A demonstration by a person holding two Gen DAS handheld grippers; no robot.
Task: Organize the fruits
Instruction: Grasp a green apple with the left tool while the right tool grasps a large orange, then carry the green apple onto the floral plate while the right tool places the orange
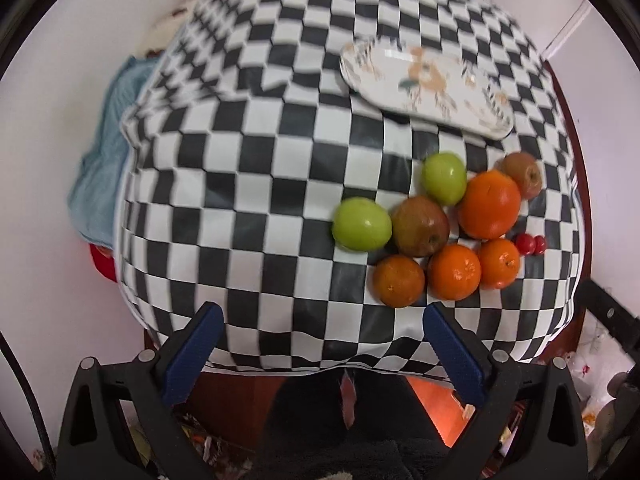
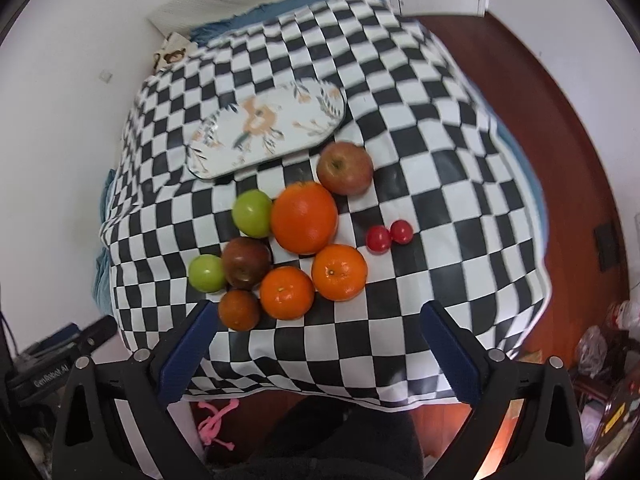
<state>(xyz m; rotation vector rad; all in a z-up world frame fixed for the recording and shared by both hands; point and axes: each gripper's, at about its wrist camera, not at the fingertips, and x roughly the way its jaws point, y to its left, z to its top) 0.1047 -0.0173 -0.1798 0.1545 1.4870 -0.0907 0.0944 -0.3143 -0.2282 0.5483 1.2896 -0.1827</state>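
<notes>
On a black-and-white checkered tablecloth (image 1: 248, 168) (image 2: 440, 208) lies a cluster of fruit: a large orange (image 1: 489, 205) (image 2: 304, 217), two green apples (image 1: 362, 223) (image 1: 445, 179) (image 2: 253, 213) (image 2: 207, 273), a dark red apple (image 1: 420, 226) (image 2: 245, 262), a red apple (image 1: 522, 174) (image 2: 345, 168), three small oranges (image 1: 399, 281) (image 1: 455, 272) (image 1: 499, 263) (image 2: 239, 310) (image 2: 287, 293) (image 2: 339, 272) and two cherry tomatoes (image 1: 531, 244) (image 2: 388, 235). Behind them sits an empty floral oval plate (image 1: 428, 84) (image 2: 266, 124). My left gripper (image 1: 322, 316) hovers open above the table's near edge, left of the fruit. My right gripper (image 2: 320, 316) is open, just in front of the small oranges, with nothing between its fingers.
The table stands against a white wall (image 1: 60, 120) on the left. Blue cloth (image 1: 104, 152) hangs at the table's left side. Dark red-brown floor (image 2: 560, 128) lies to the right, with clutter (image 2: 608, 344) at the lower right and a pink cord (image 2: 218, 420) below the table edge.
</notes>
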